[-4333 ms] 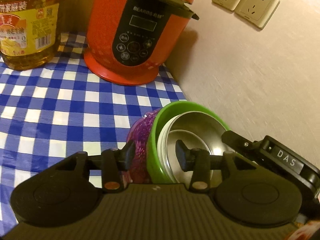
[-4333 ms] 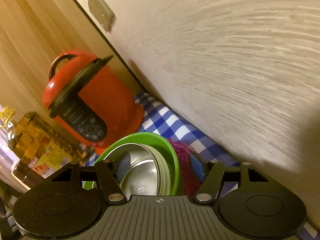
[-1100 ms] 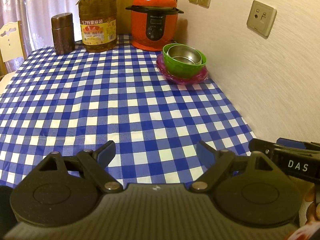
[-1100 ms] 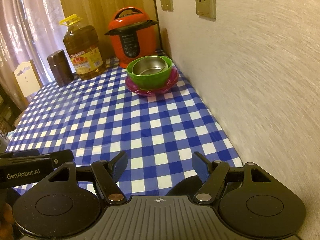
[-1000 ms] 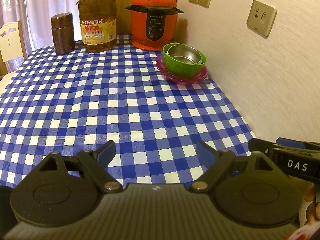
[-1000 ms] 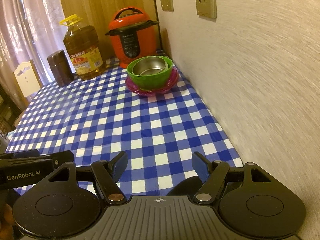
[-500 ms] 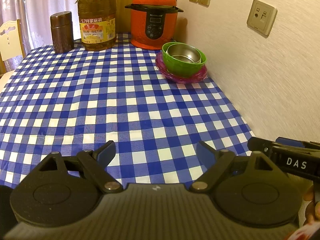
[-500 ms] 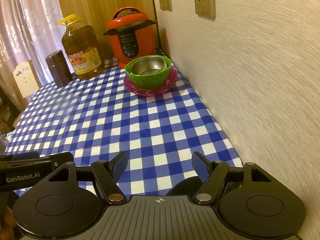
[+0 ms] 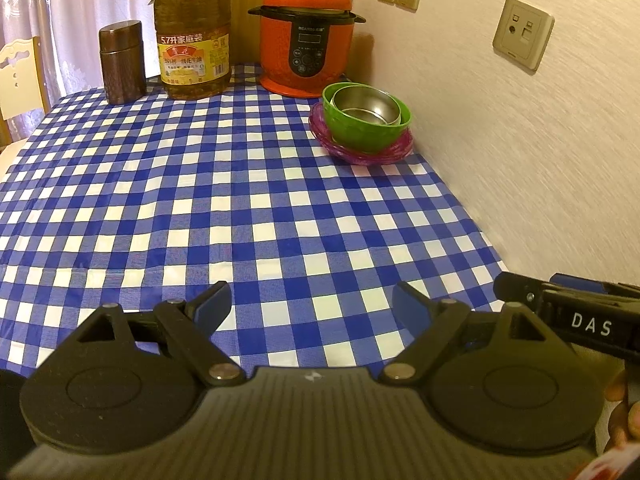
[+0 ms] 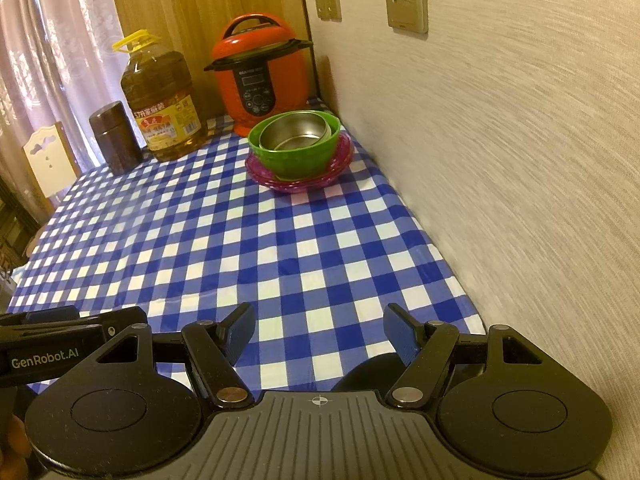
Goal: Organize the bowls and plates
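Note:
A steel bowl [image 9: 367, 105] sits nested inside a green bowl [image 9: 366, 132], which stands on a purple plate [image 9: 394, 152] at the far right of the checked table, next to the wall. The stack shows again in the right wrist view: steel bowl [image 10: 295, 131], green bowl [image 10: 298, 157], purple plate [image 10: 304, 182]. My left gripper [image 9: 310, 300] is open and empty over the table's near edge, far from the stack. My right gripper [image 10: 319, 331] is open and empty, also over the near edge.
A red pressure cooker [image 9: 307, 36] stands behind the stack in the corner. A big oil bottle [image 9: 193, 36] and a brown canister [image 9: 121, 62] stand along the back. The wall [image 9: 520, 152] runs along the table's right side. A chair [image 9: 18, 76] is at far left.
Over the last four seconds both grippers let go of the stack and drew far back to the near edge. In the last second they barely shift.

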{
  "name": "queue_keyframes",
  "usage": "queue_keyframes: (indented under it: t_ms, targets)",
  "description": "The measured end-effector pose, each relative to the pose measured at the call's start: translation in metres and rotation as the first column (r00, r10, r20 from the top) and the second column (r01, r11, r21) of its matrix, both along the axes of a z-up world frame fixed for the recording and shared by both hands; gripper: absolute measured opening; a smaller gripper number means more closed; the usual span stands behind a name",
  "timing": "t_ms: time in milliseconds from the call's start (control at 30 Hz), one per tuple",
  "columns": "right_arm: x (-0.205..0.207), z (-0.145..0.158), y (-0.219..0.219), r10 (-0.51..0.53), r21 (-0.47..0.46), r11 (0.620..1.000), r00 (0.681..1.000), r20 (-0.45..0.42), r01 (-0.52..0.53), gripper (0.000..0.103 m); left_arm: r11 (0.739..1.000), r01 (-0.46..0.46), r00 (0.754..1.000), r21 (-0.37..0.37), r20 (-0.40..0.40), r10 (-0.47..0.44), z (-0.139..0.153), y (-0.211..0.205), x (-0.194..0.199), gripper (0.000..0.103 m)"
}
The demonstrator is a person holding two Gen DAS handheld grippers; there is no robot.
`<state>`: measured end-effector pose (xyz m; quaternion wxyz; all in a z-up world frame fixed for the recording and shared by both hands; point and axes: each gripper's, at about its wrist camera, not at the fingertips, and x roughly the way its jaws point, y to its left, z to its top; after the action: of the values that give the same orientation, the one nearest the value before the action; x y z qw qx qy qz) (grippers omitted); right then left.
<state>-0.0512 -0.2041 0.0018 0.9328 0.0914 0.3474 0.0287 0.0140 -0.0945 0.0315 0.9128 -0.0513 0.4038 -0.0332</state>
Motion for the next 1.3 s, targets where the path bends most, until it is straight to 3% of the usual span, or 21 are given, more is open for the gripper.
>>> queue_keyframes:
  t_ms: [1300]
  targets:
    - [-0.0003, -0.0018, -0.0025, -0.004, 0.003, 1.000, 1.000, -0.001, 0.004, 0.071, 1.000, 0.000, 1.000, -0.002, -0.001, 0.000, -0.0005, -0.0003, 0.0003, 0.086]
